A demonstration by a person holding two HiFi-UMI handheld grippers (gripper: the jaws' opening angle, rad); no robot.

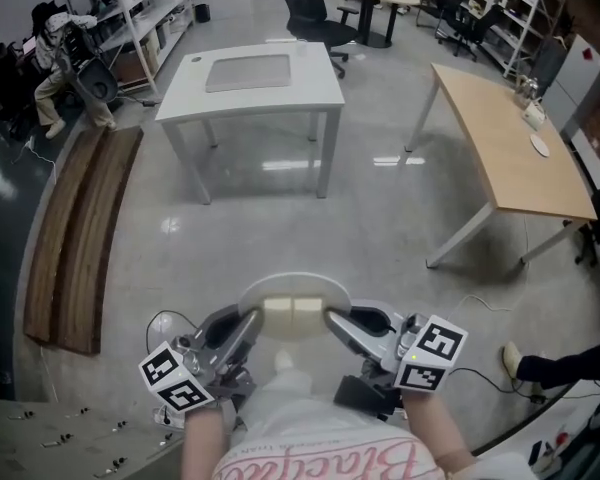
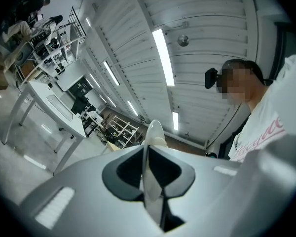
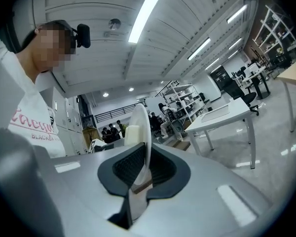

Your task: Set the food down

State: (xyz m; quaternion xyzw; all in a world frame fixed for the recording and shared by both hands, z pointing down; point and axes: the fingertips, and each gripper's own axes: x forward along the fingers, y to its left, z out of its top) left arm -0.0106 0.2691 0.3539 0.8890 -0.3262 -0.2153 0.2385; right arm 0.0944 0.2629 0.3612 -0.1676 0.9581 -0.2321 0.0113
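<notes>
Head view looks steeply down my chest to a white plate held level in front of me, over bare floor. On the plate sits the food, a pale block with a seam down its middle. My left gripper pinches the plate's left rim and my right gripper pinches its right rim, so I carry the plate between both.

Left gripper view shows the rim edge-on, clamped between narrow jaws. Right gripper view shows the same: the jaws are almost together, tight on the thin rim, with the food just beyond.

I judge that I am at the carrying step, and nothing is set down yet. A white table stands ahead, well apart from me, and a wooden table is off to the right. Which one is the goal I cannot tell.

The next move calls for walking to a table with both grips firm and the plate flat. Then I would lower it until its base rests on the top, and only after that part the jaws.
</notes>
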